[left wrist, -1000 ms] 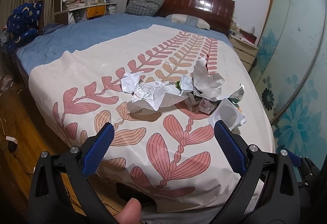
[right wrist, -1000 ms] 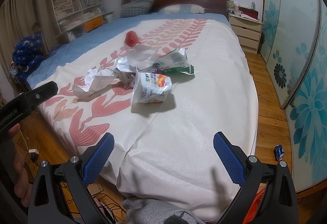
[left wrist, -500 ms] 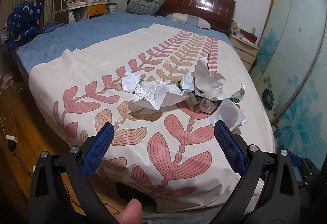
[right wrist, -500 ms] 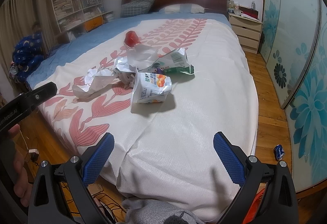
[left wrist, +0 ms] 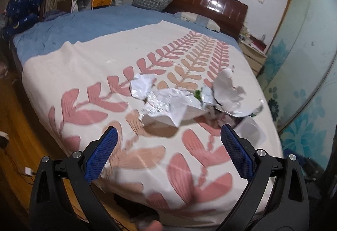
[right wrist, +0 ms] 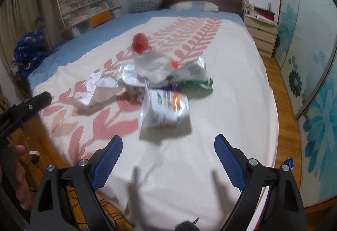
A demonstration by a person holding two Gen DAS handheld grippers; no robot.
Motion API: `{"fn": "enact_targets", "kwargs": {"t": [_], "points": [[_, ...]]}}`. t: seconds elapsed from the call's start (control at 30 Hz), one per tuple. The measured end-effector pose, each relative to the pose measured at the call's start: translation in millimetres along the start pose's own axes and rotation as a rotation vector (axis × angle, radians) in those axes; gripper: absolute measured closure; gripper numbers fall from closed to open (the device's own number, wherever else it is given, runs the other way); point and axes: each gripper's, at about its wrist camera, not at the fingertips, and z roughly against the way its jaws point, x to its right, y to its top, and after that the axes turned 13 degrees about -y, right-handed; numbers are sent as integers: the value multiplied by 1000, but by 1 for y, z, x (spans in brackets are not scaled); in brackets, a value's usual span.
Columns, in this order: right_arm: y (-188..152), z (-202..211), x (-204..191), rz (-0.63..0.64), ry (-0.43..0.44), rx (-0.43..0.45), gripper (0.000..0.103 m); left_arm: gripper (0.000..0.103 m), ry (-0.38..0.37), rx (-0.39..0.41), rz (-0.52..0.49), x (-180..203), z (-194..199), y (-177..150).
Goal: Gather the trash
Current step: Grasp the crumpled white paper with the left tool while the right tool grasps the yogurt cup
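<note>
Trash: we see a loose heap of crumpled paper (left wrist: pixel 168 104) and wrappers on the bed, ahead of both claws and touched by neither.
Carton: a squashed white carton (right wrist: pixel 164 112) lies nearest us, just beyond the right claw (right wrist: pixel 168 159) and roughly centred on its gap; we judge it the first pick.
Right claw: its jaws have just been closing a little but stand wide apart, nothing between them.
Left claw: the left claw (left wrist: pixel 168 153) is also spread wide and empty, aimed at the paper just ahead, the carton past its right finger.
Why open: we read both as lined up to straddle a piece before squeezing.
Other pieces: a green and white bag (right wrist: pixel 193 75) and a red lump (right wrist: pixel 140 43) sit further beyond the carton.
Surface: a cream bedcover (right wrist: pixel 231 83) with pink leaf print, soft and wrinkled, over a blue sheet.
Room: bookshelves far left, dark headboard far ahead, flowered sliding doors right.
</note>
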Motion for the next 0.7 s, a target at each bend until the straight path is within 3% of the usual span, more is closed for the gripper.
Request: {"fn": "enact_targets", "kwargs": {"t": [0.17,0.43,0.53,0.7], "points": [[15,-25,-13,-9,-8,-24,16,6,-5,-27,0,-10,-14,6],[32,-67,-33,-17,-58,-95,17,6,-28,-2,3,-12,-13,8],[31,-85,-40,-9,-66,-143,31,6,-34,4,-10,-10,-12,8],[30,-88,-39,-19,-33,-138,39,6,-36,-7,-43,-5,-17,7]]}}
